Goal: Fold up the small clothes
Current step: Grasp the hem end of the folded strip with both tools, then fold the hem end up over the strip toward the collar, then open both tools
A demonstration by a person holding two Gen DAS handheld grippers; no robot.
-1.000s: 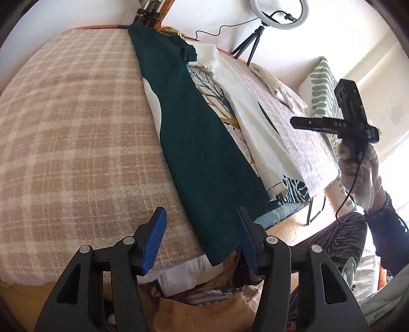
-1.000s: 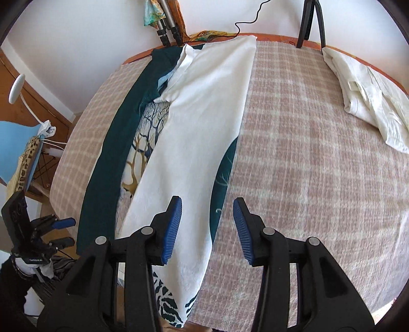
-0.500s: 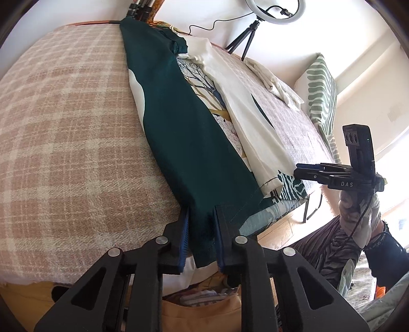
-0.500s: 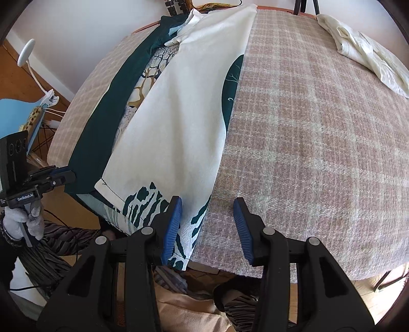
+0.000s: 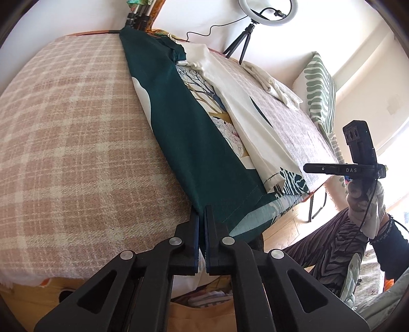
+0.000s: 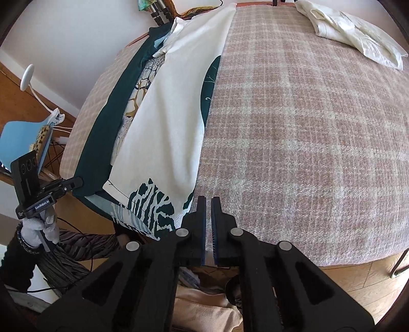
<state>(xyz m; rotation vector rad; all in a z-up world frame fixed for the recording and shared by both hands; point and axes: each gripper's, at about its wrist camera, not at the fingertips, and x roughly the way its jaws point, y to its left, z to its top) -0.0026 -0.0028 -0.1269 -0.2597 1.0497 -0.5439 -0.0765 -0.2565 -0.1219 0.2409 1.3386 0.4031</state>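
Garment runs lengthwise straight ahead of both grippers, left gripper pinching its near dark-green corner, right gripper pressed together at the near printed corner

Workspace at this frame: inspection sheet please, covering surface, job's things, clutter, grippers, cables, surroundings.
Surface: plaid blanket covers the table.
Job's things: green garment, long sides folded inward, near hem at the table edge.
Clutter: crumpled white garment at the far corner.
Grippers: left hand-held gripper shut on the hem's left corner; right hand-held gripper shut at the right corner, grip unclear.
Cables: black cable to the ring light.
Surroundings: striped cushion, blue chair.
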